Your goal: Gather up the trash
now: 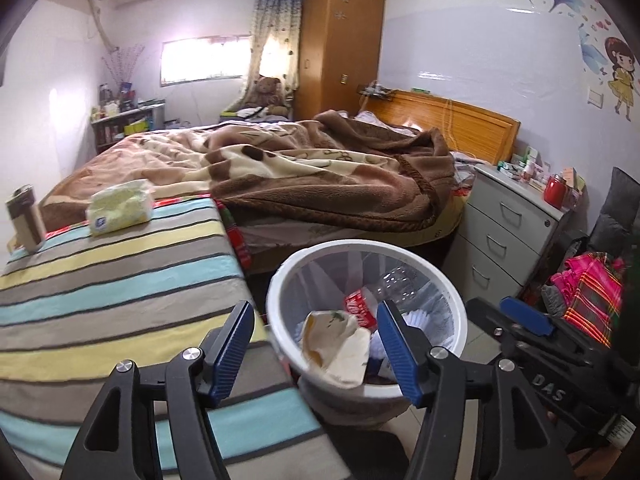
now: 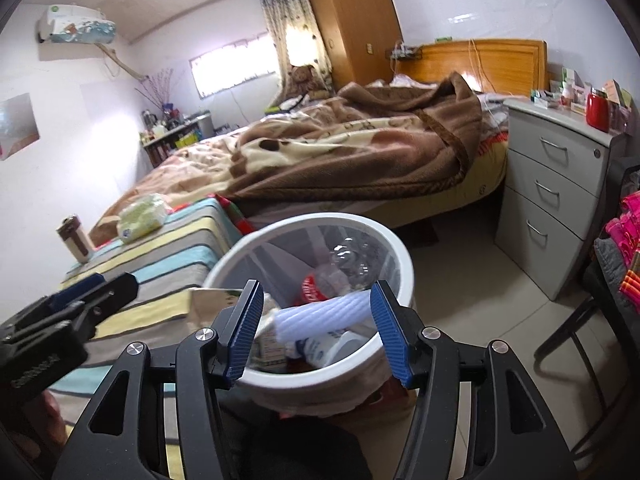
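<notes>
Far left on the striped desk (image 1: 120, 280): a brown-and-cream flask (image 1: 25, 218), lettering too small to read; just right of it a pale green tissue pack (image 1: 120, 207) with a blue-and-white label, unreadable. Left tool (image 1: 316, 346) spread wide, nothing between the blue pads. Beside the desk on the floor, a white mesh trash bin (image 1: 460, 320); inside, crumpled beige paper (image 1: 336, 344), a clear plastic bottle (image 1: 394, 282) with a red label in white script, only partly legible, and white ribbed paper cup (image 2: 336, 312). Right tool (image 2: 316, 324) likewise gaping, empty, above the bin; "DAS" printed on its black body. Further right, grey drawers (image 1: 504, 232) topped by a red jar (image 1: 555, 190)
</notes>
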The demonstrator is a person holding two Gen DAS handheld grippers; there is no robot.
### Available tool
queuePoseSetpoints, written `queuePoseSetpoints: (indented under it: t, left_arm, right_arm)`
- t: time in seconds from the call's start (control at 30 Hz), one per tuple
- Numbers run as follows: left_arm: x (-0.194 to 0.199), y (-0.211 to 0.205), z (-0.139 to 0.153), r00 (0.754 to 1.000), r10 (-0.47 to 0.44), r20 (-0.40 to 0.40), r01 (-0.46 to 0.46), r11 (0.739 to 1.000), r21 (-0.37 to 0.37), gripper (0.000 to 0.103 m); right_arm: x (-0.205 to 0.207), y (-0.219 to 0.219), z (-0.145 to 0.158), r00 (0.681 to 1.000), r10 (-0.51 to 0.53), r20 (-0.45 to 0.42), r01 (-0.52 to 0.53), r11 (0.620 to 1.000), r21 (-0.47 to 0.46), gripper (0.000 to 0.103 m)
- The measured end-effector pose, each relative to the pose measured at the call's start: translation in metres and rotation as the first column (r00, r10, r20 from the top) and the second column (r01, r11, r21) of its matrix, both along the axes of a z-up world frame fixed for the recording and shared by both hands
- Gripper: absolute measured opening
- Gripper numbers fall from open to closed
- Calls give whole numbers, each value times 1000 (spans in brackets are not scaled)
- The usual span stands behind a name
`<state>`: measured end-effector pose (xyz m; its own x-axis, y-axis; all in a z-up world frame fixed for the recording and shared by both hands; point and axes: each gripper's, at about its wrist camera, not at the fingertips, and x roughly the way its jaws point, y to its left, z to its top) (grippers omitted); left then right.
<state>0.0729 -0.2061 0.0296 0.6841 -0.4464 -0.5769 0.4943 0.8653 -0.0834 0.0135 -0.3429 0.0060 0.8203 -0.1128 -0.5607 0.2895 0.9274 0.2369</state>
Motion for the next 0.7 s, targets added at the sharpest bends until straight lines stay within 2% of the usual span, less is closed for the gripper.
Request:
queuePoseSetpoints:
  t: [0.07, 0.17, 0.3, 0.57, 0.7]
  left_arm:
    - [-9, 7, -1, 1000, 21, 8, -21, 1000, 19, 64]
    - [-25, 16, -2, 995, 77, 62, -81, 994, 74, 64]
    - [-40, 34, -2, 994, 87, 58, -90, 995, 45, 64]
    - [-65, 71, 1, 977, 191, 98, -194, 981, 17, 64]
    - [-74, 80, 1, 969, 212, 125, -217, 976, 28, 64]
  right_arm:
    - [-6, 10, 3, 1000, 20, 17, -20, 1000, -23, 69]
    - [-10, 20, 5, 998, 45, 31, -44, 998, -51, 69]
    - [-19, 25, 6, 997, 60, 58, -57, 997, -42, 69]
    - [-27, 40, 5, 992, 95, 88, -92, 995, -41, 69]
    - [-32, 47, 5, 990, 102, 96, -98, 994, -51, 69]
